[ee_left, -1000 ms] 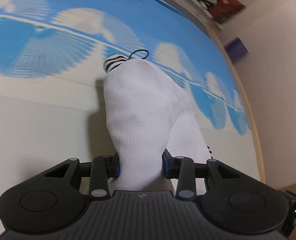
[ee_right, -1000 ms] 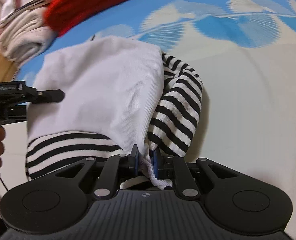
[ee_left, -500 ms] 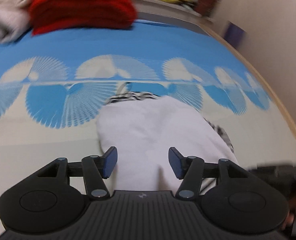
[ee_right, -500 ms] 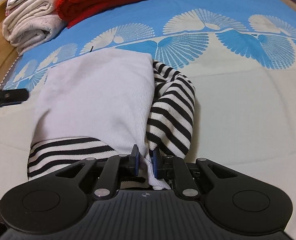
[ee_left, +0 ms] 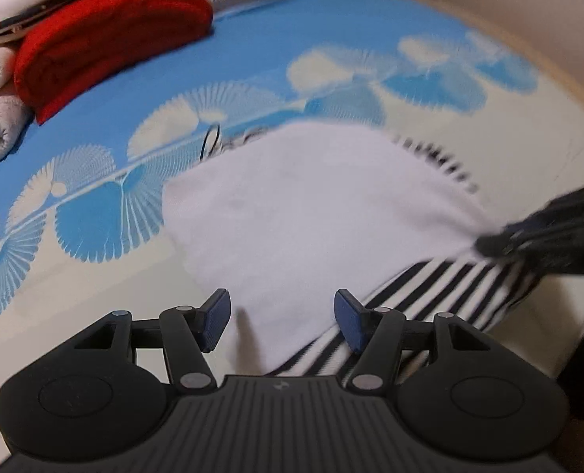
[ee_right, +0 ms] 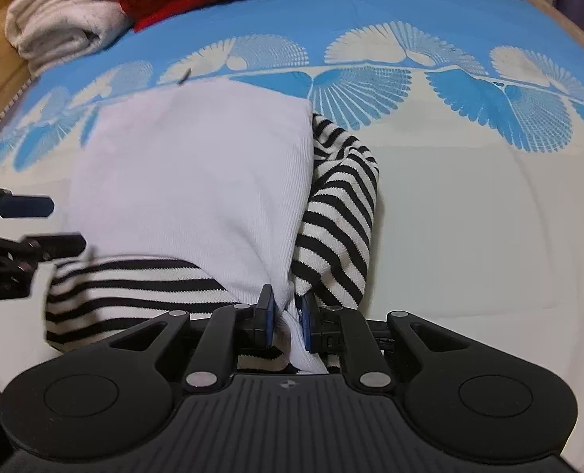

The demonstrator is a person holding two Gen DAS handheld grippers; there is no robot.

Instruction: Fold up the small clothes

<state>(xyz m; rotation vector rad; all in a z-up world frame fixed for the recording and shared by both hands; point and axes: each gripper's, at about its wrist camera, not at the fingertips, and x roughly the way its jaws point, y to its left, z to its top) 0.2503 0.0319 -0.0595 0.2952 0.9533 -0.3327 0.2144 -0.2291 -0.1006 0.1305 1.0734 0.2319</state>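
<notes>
The top [ee_right: 197,165] lies on a bed [ee_right: 469,213] with a blue and cream sheet. It is a small top with a white body and black and white striped sleeves. The white part is folded flat on top. One striped sleeve [ee_right: 339,213] sticks out on the right side of the white part, seen from the right wrist camera. Another striped part [ee_right: 126,283] pokes out along the near edge.

The right claw [ee_right: 286,315] is pinched tight on the near edge of the top. White cloth is bunched up between its two blue pads [ee_right: 267,311], with a bit of stripe below.

The left claw [ee_left: 282,321] is open. Its pads [ee_left: 215,321] stand wide apart and hold nothing. It hangs over the near edge of the top, where the white part [ee_left: 299,213] meets the stripes [ee_left: 449,291]. In the right wrist view its two fingers poke in from the left edge, just beside the top. In the left wrist view the right claw shows as a blurry dark shape at the right, at the corner of the top.

At the far left of the bed sits a pile of folded things: a red sweater [ee_left: 106,35] and some pale towels [ee_right: 63,12] beside it. A thin dark loop [ee_left: 209,144] lies at the far edge of the top.
</notes>
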